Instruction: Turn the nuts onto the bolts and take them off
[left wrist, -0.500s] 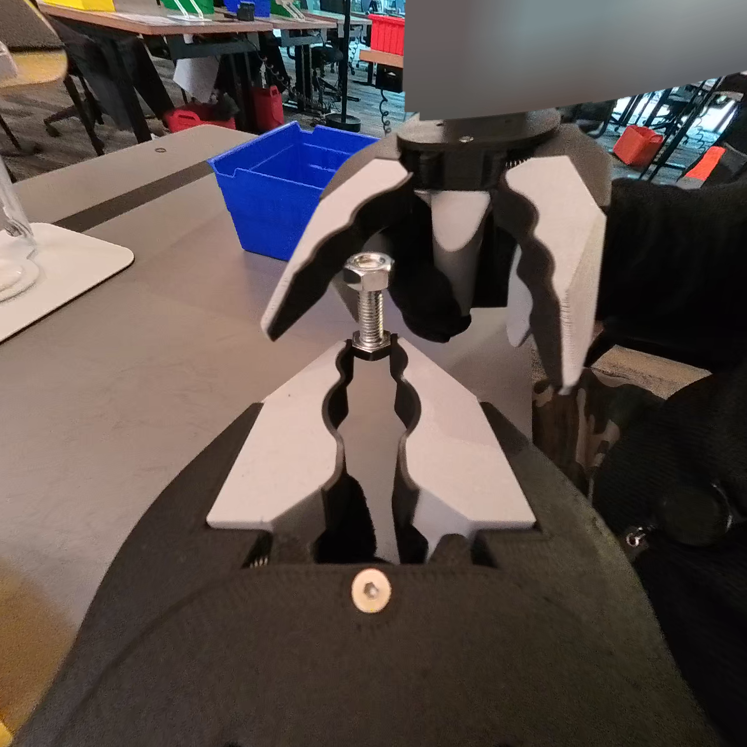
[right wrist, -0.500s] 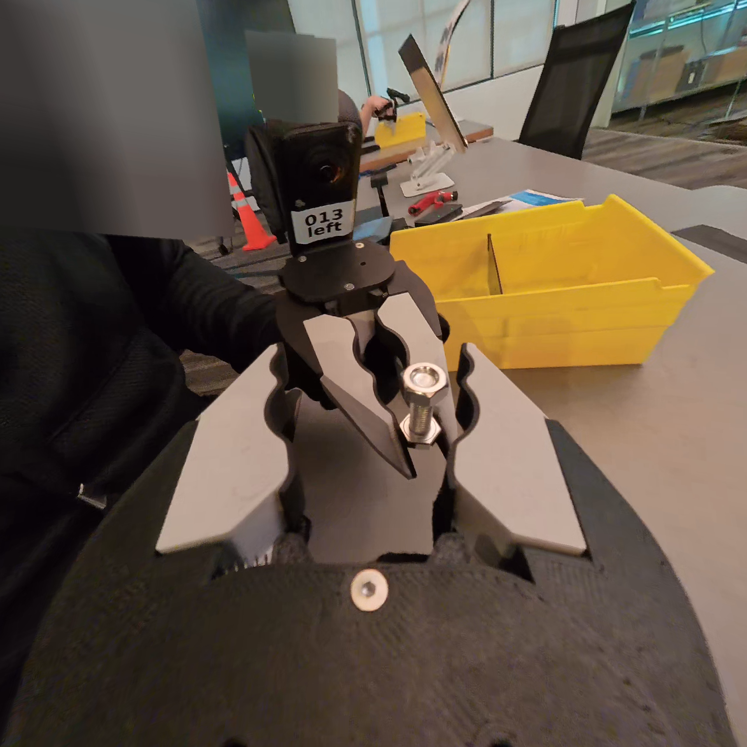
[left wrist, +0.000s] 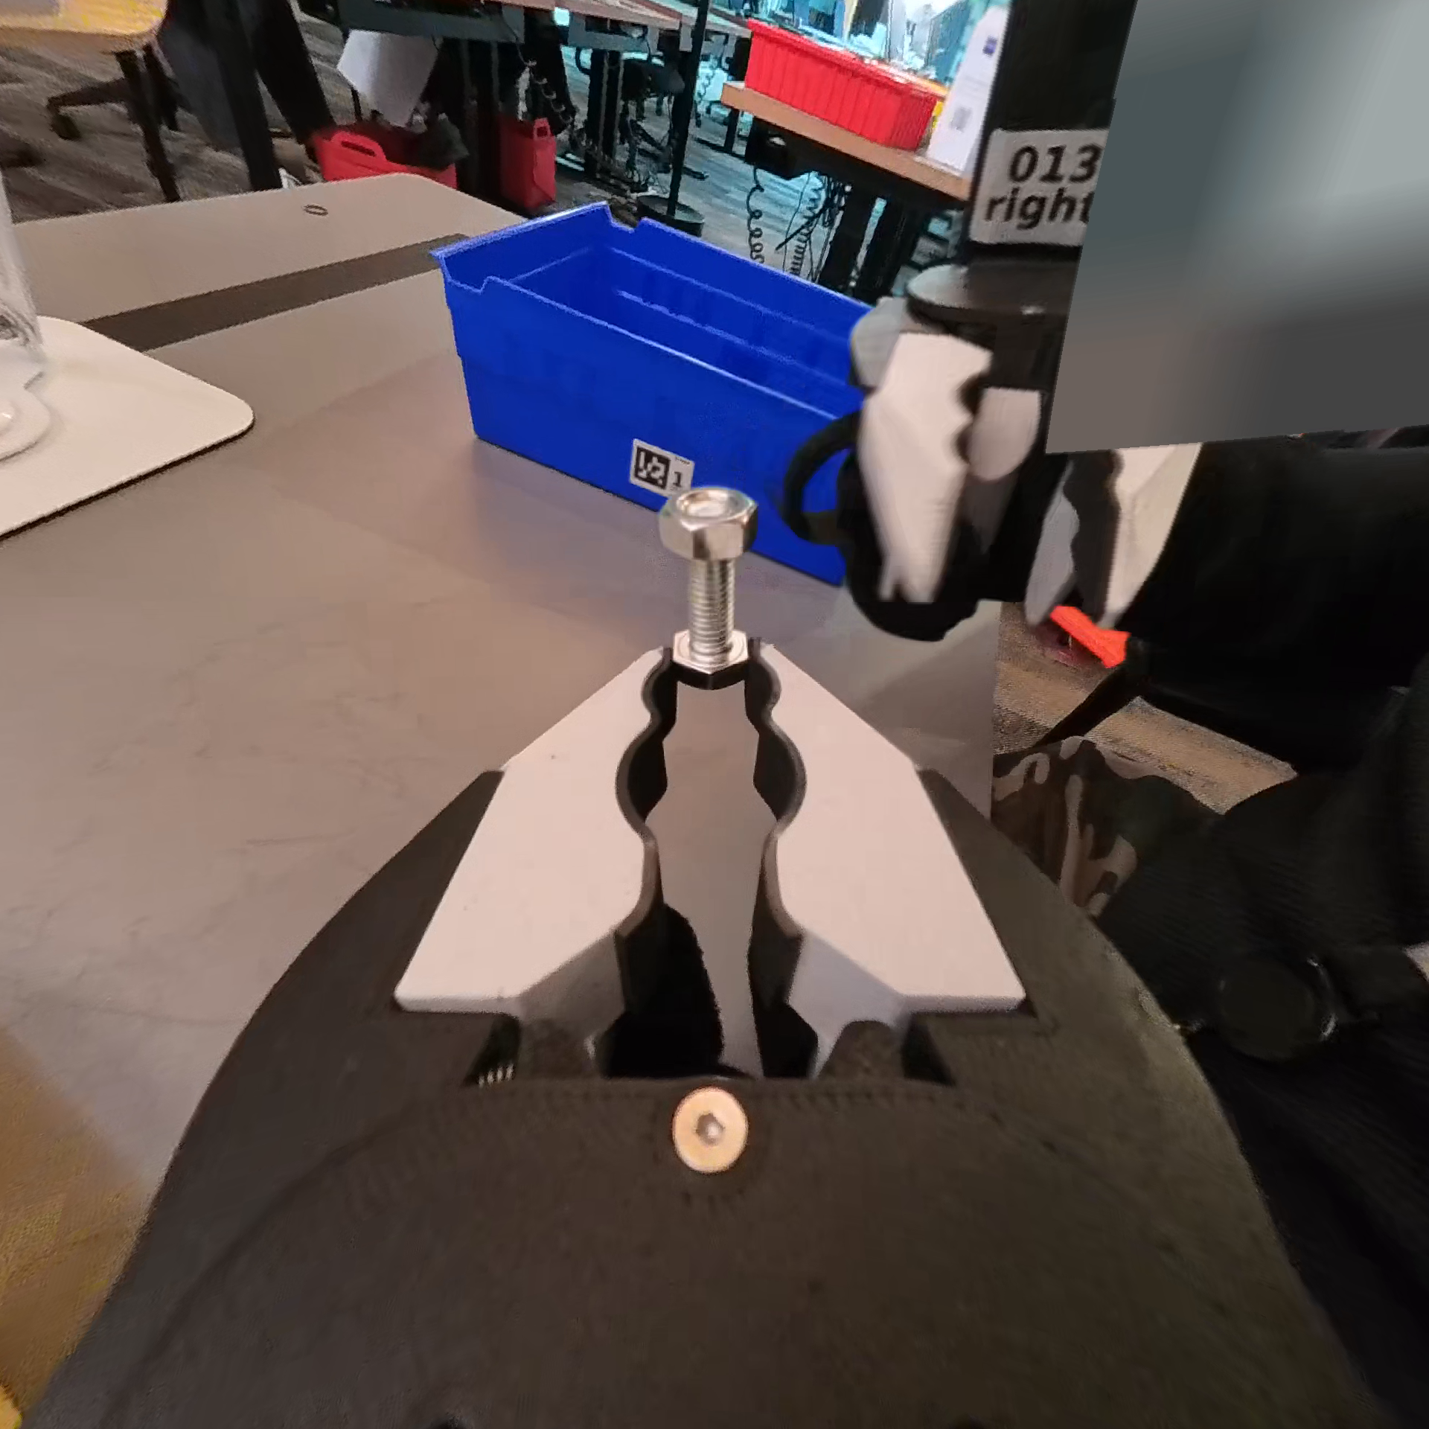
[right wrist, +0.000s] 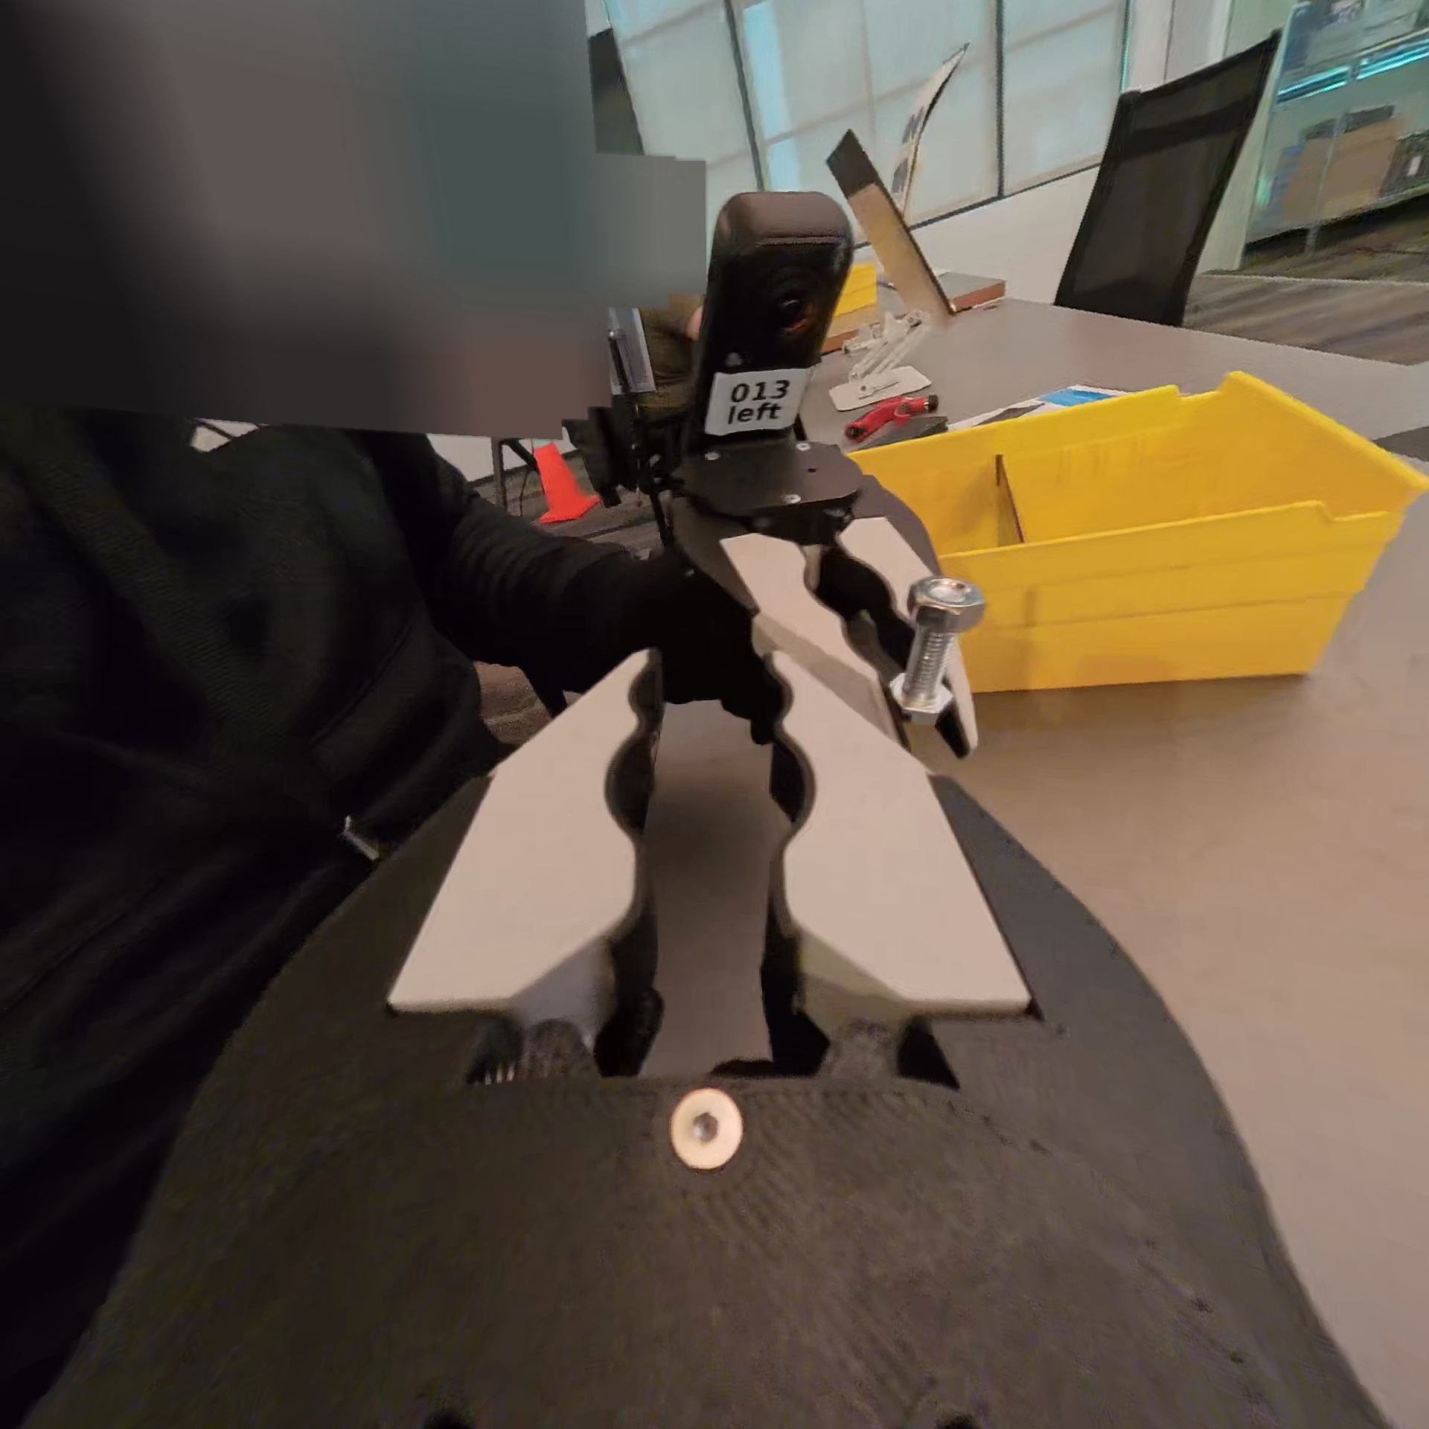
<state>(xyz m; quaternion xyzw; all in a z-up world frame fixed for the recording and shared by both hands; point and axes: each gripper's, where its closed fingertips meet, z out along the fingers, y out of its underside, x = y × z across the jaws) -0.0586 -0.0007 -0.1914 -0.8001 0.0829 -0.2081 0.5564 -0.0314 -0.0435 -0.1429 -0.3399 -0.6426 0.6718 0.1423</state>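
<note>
My left gripper [left wrist: 710, 666] is shut on the hex head of a silver bolt [left wrist: 709, 607] and holds it upright above the grey table [left wrist: 271, 657]. A silver nut [left wrist: 707, 524] sits at the top end of the thread. My right gripper [right wrist: 707, 673] is open and empty, its jaws a narrow gap apart. It is off to the side of the bolt and apart from it. In the left wrist view the right gripper [left wrist: 982, 599] is blurred at the right of the nut. In the right wrist view the left gripper [right wrist: 932, 715] holds the bolt [right wrist: 926, 657] and nut [right wrist: 945, 603].
A blue bin [left wrist: 619, 371] stands on the table behind the bolt. A yellow divided bin [right wrist: 1160, 588] stands behind the left gripper. A white mat [left wrist: 116, 433] with a clear glass lies at the far left. A person's black sleeve [right wrist: 503, 588] is close by.
My right gripper has pulled back from around the nut and its jaws have narrowed. My left gripper still holds the bolt upright.
</note>
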